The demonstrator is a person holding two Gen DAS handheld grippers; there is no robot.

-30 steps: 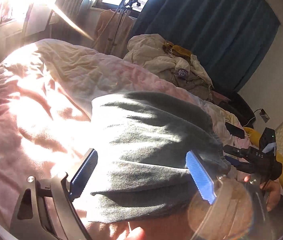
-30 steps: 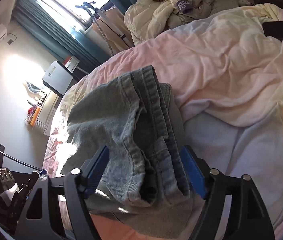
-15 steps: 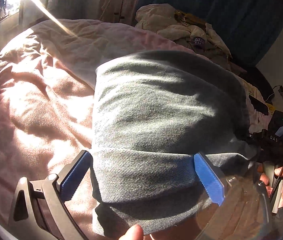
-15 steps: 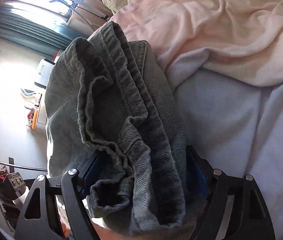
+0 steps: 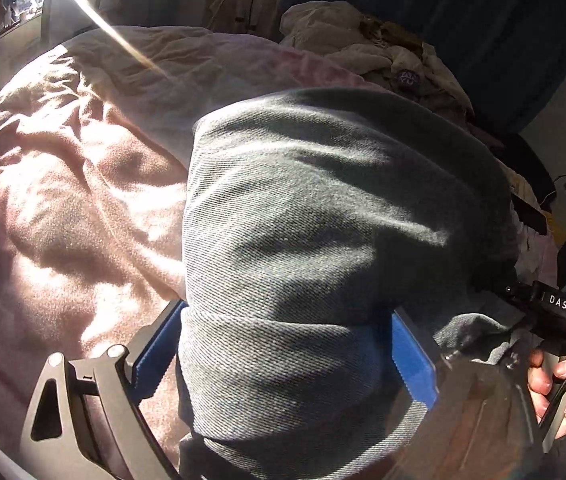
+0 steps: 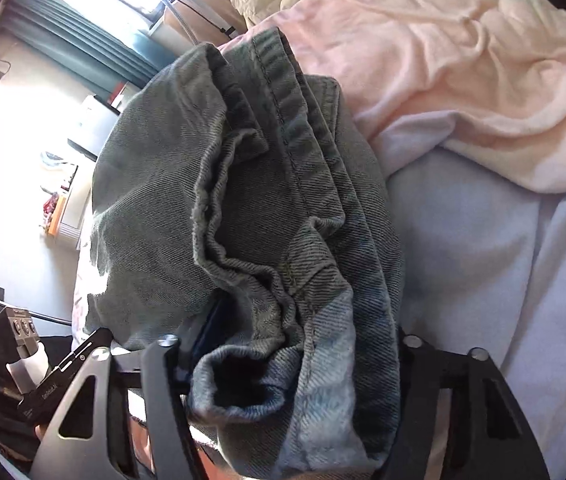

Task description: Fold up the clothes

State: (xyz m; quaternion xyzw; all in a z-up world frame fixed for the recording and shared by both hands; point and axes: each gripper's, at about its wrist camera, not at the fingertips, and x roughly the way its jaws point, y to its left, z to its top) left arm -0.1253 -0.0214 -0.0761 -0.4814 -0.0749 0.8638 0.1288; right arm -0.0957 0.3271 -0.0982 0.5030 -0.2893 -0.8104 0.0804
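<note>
A folded pair of grey-green jeans fills the middle of the left wrist view, over the pink blanket. My left gripper is shut on the near folded edge, blue pads pressing both sides. In the right wrist view the jeans show stacked seams and a hem opening. My right gripper is shut on that bunched end; its pads are mostly hidden by denim. The right gripper's body and the hand holding it show at the right of the left wrist view.
A pile of cream and beige laundry lies at the far end of the bed before a dark blue curtain. A light blue sheet and pink blanket lie right of the jeans. A white cabinet stands by the window.
Both grippers moved in onto the folded jeans and closed on them. The jeans now fill more of both views and sit bunched between the pads.
</note>
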